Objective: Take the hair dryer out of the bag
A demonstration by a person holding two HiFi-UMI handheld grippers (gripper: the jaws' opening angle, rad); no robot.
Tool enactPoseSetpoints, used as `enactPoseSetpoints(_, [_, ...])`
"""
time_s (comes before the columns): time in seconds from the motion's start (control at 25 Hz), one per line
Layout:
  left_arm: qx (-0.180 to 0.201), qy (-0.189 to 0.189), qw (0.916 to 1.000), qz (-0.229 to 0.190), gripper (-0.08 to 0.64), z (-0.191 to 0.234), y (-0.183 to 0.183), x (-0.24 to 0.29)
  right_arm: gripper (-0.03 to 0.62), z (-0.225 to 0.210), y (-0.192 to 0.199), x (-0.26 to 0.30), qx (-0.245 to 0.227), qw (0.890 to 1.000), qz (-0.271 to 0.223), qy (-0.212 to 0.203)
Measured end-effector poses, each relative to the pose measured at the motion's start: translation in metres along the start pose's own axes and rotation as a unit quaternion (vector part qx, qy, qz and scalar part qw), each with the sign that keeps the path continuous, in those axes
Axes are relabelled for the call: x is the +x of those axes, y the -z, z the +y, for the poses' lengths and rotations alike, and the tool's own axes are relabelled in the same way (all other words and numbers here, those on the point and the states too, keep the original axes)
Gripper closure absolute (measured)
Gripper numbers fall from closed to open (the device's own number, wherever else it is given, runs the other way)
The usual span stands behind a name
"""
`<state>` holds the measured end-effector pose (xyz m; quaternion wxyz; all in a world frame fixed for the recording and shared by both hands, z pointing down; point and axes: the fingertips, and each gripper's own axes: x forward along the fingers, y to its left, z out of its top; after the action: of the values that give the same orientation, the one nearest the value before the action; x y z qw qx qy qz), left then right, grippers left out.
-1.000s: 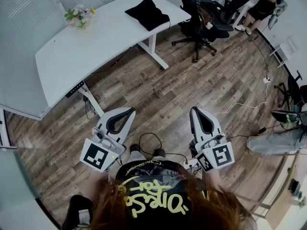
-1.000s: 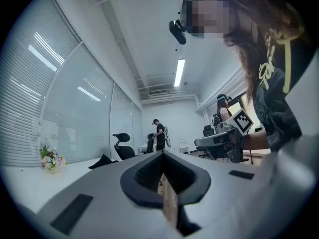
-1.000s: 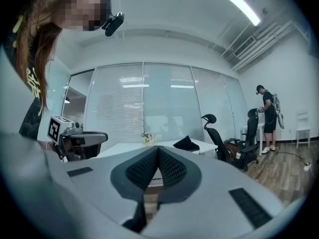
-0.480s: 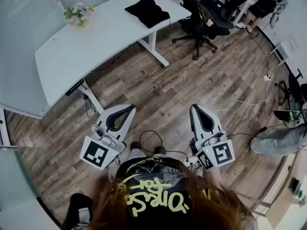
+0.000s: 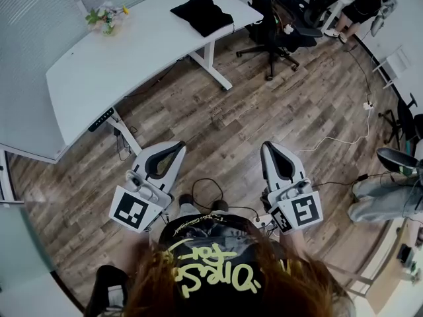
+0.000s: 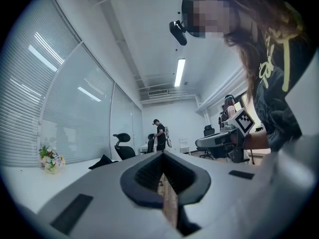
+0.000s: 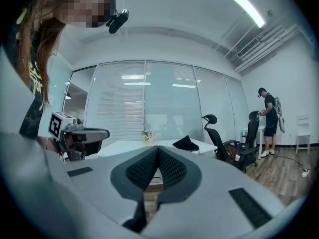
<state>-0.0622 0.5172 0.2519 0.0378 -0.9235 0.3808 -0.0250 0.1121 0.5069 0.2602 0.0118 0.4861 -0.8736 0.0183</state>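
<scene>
The task had not really begun. The person stood on the wooden floor [image 5: 264, 117], well apart from the white desk [image 5: 119, 71], with both tools held level in front of the body. The left gripper [image 5: 173, 152] had its jaws pressed together with nothing between them, and the left gripper view showed only the room beyond the ribbed pads. The right gripper [image 5: 271, 152] was likewise closed and empty.

The black bag [image 5: 201, 13] lay on the desk near its end corner, on the side toward the office chair [image 5: 274, 25], and neither gripper touched it. No hair dryer could be seen in any view; presumably it sat inside the bag, though the pictures could not confirm that. A small vase of flowers [image 5: 106, 20] stood by the desk's far edge, well apart from the bag.

Everything was left to do: approaching the desk, opening the jaws, getting into the bag, and lifting the dryer out.
</scene>
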Motion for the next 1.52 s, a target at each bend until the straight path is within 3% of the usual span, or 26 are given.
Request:
enactPoseSetpoints(0.24, [0.001, -0.001, 1.0000, 0.004, 0.566, 0.002, 0.001, 0.003, 0.589, -0.008, 0.000, 0.004, 0.020, 1.000, -0.004, 0.007])
enactPoseSetpoints(0.48, [0.000, -0.028, 0.9994, -0.023, 0.566, 0.017, -0.007, 0.004, 0.588, -0.014, -0.002, 0.005, 0.038, 0.999, -0.016, 0.015])
enactPoseSetpoints(0.6, [0.000, -0.025, 0.9994, -0.023, 0.469, 0.018, -0.010, 0.005, 0.554, -0.019, -0.006, 0.004, 0.044, 0.998, -0.025, 0.021])
enactPoseSetpoints(0.92, [0.008, -0.029, 0.9993, -0.022, 0.332, 0.023, -0.009, 0.009, 0.448, -0.022, -0.017, 0.009, 0.040, 0.998, -0.046, 0.026])
enactPoseSetpoints(1.2, [0.003, -0.040, 0.9990, -0.020, 0.240, 0.029, -0.005, 0.010, 0.376, -0.024, -0.016, 0.014, 0.035, 0.997, -0.051, 0.034])
enactPoseSetpoints(1.52, [-0.004, -0.047, 0.9985, -0.028, 0.219, 0.036, -0.004, 0.004, 0.374, -0.017, -0.015, 0.019, 0.034, 0.998, -0.047, 0.036])
